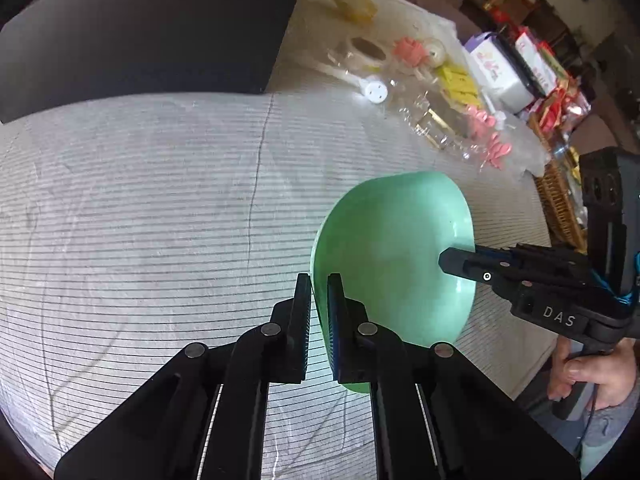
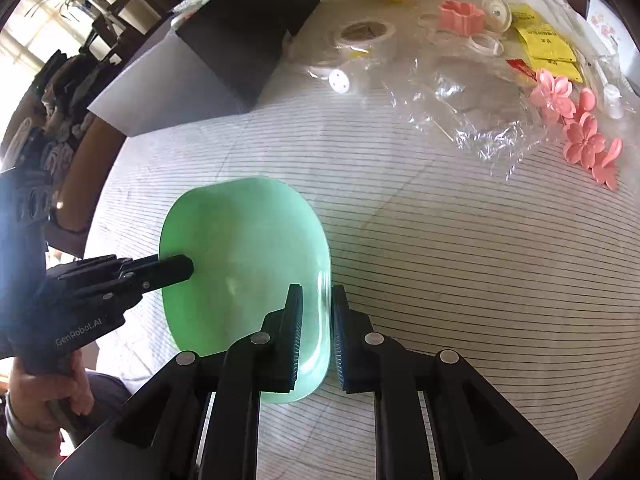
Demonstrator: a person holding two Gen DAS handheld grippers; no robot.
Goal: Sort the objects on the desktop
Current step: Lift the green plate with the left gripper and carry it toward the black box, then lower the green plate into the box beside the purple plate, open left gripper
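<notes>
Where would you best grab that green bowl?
By its thin rim, from above on opposite sides. The green bowl is wide with smooth walls, so only the edge fits between jaws, as the left gripper and right gripper pinch it.

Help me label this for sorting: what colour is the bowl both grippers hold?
Pale mint green bowl, clearest in the right wrist view.

green bowl (image 2: 244, 248) | right gripper (image 2: 318, 320) clamps rim | left gripper (image 2: 176, 270) clamps opposite rim

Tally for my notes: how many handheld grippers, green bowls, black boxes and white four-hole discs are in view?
Grippers: 2, left gripper and right gripper
Green bowl: 1
Black box: 1
White four-hole disc: 1
Total: 5
</notes>
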